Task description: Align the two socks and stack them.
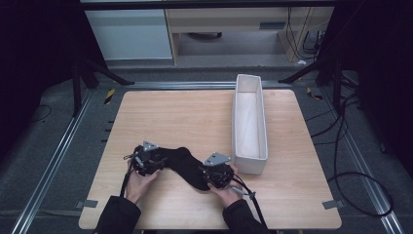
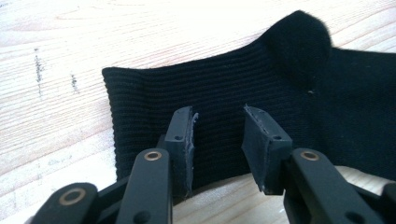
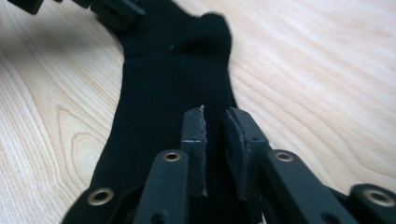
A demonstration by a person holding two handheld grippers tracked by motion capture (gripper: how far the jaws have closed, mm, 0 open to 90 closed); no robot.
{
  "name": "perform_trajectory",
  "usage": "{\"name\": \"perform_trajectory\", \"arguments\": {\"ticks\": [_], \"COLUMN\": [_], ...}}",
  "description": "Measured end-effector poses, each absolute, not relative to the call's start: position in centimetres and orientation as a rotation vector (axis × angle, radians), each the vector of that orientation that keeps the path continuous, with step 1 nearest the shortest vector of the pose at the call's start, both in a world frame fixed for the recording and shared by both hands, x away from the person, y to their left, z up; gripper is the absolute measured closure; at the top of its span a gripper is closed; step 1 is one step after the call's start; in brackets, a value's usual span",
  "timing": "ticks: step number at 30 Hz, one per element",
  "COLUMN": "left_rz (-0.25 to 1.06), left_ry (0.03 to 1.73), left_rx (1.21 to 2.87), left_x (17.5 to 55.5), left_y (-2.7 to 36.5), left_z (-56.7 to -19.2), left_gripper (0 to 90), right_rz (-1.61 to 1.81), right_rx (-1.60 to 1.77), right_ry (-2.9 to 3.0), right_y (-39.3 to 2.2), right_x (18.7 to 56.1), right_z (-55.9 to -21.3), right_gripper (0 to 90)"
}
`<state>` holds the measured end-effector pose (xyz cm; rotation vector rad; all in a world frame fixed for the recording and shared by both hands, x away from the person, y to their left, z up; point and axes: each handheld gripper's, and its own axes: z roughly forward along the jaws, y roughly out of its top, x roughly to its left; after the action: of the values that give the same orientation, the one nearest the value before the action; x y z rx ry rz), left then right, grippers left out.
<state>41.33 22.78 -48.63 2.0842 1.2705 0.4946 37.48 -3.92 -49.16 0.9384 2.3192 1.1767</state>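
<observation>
A black sock (image 1: 182, 165) lies flat on a pale wooden table (image 1: 185, 117), near the front edge on the person's side, stretched roughly from left to right with its heel bump pointing away from the person. The left gripper (image 1: 148, 161) sits over the ribbed cuff end of the sock; in the left gripper view (image 2: 218, 140) its two black jaws stand clearly apart above the ribbed cloth, with a gap between the pads and nothing pinched in it. The right gripper (image 1: 216, 174) is over the foot end; in the right gripper view (image 3: 215, 151) its jaws are only a little apart, a narrow slot showing between the pads, and the sock lies under them rather than clamped. Both hands come in from the bottom in dark sleeves. To the right of the sock, close to the right gripper, a long white fabric bin (image 1: 249, 124) stands on the table and runs away from the person toward the far edge. The tabletop has a light grain with a few small dark scuffs near the cuff. The table stands on grey carpet between metal rails, with black cables (image 1: 350, 161) trailing on the right and pale cabinets (image 1: 131, 34) along the far wall.
</observation>
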Motion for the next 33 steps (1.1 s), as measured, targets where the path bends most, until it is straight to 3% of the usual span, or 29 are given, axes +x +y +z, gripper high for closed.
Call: {"name": "perform_trajectory", "arguments": {"ticks": [14, 25, 33], "left_rz": [0.423, 0.458, 0.484], "left_ry": [1.122, 1.152, 1.163], "left_rx": [2.086, 2.158, 2.147], "left_x": [40.7, 42.4, 42.9], "left_y": [19.3, 18.3, 18.0], "left_z": [-48.0, -49.1, -49.3], "left_gripper": [58.8, 59.5, 60.0], "right_rz": [1.125, 1.245, 1.205], "right_rx": [0.966, 0.938, 0.921], "right_ry": [2.378, 2.408, 2.431], "right_y": [-5.0, -6.3, -5.9], "right_x": [36.9, 34.9, 34.4], "right_z": [-50.8, -49.5, -50.9], "right_gripper": [65.2, 59.5, 56.2]}}
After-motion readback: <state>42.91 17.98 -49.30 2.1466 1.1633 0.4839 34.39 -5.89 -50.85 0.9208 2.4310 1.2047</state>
